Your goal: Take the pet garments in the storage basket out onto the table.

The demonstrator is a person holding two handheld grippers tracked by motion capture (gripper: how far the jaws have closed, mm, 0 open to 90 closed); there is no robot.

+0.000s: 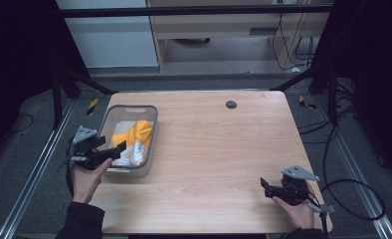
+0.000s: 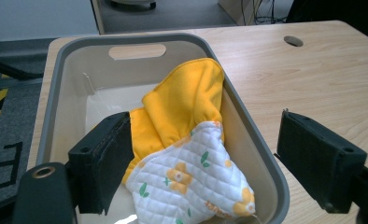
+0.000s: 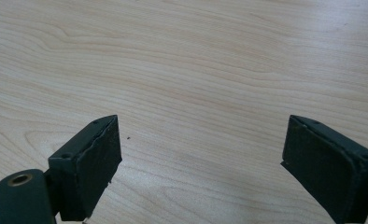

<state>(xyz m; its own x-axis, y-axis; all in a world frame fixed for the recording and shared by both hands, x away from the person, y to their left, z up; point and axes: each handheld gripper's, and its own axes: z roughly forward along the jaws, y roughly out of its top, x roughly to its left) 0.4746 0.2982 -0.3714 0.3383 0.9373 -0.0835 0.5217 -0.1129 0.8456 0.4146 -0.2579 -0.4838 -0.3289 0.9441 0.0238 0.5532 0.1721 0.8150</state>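
Hovering at the grey bin's (image 2: pixel 254 140) near rim, the left gripper (image 2: pixel 201 163) spreads its jaws toward the yellow quilted cloth (image 2: pixel 191 140) lying inside, straight ahead; the right gripper (image 1: pixel 278 190), jaws spread, waits well apart over bare bench (image 1: pixel 219 149).

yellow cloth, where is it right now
The yellow cloth lies inside the grey bin at the table's left side in the high view. The open left gripper hovers just over its near end, with one jaw inside the bin.
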